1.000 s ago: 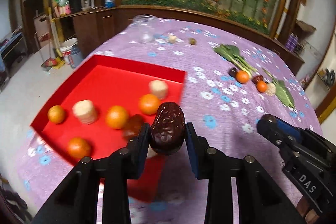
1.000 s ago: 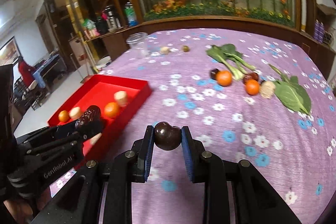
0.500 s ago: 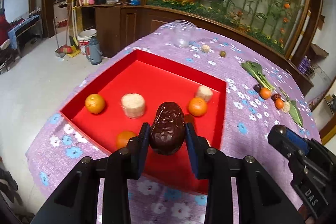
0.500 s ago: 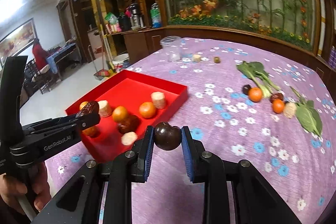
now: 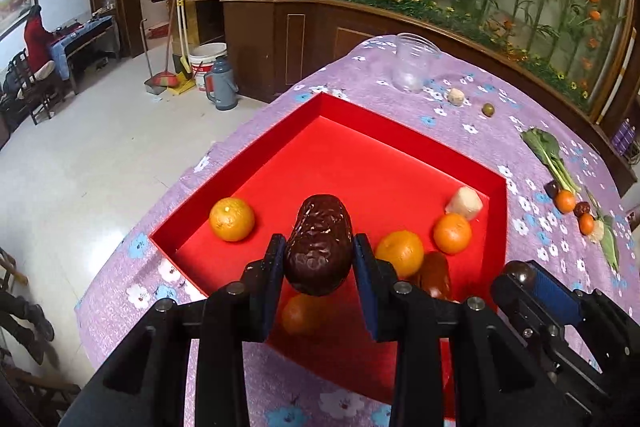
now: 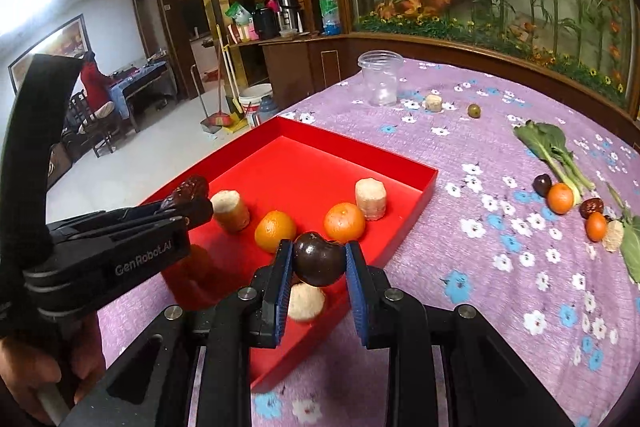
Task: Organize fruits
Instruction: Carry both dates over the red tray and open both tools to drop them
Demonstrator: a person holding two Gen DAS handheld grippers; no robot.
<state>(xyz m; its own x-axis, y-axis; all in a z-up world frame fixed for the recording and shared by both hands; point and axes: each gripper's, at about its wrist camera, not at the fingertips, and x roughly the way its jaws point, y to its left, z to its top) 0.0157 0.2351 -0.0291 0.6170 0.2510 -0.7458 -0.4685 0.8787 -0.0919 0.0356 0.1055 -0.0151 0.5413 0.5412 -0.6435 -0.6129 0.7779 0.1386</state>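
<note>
- The left gripper (image 5: 318,259) is clenched on a wrinkled dark red date (image 5: 319,245), which it holds upright above the near part of a red tray (image 5: 360,131).
- The right gripper (image 6: 316,261) is clenched on a smooth dark plum (image 6: 319,259), held above the tray's near edge.
- In the right wrist view the left gripper (image 6: 188,195) reaches in from the left over the tray, a hand (image 6: 24,375) on its handle.
- The tray sits on a table (image 6: 500,287) with a purple floral cloth.
- Lying in the tray are oranges (image 6: 344,222), pale cut chunks (image 6: 371,199) and another date (image 5: 434,273).
- Far across the table stands a clear plastic cup (image 6: 380,79), with a pale chunk (image 6: 433,103) and a small green fruit (image 6: 474,110) near it.
- To the right, well apart from the tray, lie leafy greens (image 6: 554,151) with loose fruit just beside them: two oranges (image 6: 560,198), a plum (image 6: 542,184) and a date (image 6: 591,207).
- A person in red (image 5: 34,39) sits at a far table in the room behind.
</note>
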